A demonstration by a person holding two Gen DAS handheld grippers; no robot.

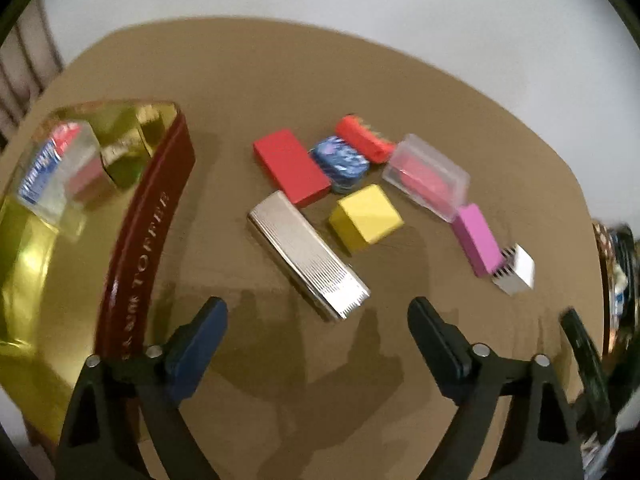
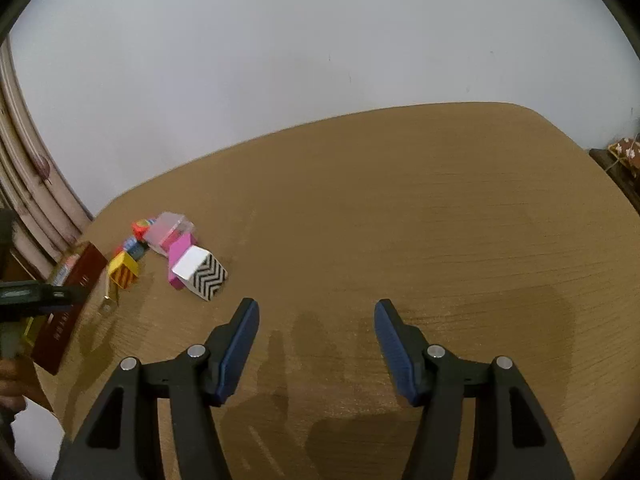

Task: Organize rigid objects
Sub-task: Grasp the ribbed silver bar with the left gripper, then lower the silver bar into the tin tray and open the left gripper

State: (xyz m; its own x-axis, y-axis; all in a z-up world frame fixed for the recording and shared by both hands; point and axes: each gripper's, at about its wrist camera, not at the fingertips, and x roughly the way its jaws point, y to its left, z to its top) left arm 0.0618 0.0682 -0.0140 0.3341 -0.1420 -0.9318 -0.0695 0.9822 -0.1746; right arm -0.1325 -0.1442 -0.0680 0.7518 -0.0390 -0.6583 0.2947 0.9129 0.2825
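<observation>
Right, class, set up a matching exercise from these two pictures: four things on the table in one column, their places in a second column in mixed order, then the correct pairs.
Things:
1. yellow block
2. silver ribbed case
3. clear box with printed cards
4. zigzag-patterned block

Places:
A. inside the gold-lined toffee box
B. nearest the left claw
C. touching the pink block's end
D. between the silver case and the clear lidded box

Pairs: 1-D, 2-B, 3-A, 4-C

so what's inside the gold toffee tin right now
The toffee tin holds one clear plastic box with red and blue contents, lying near its far end. The rest of the visible gold floor is bare; the tin's near corner runs out of frame.
</observation>
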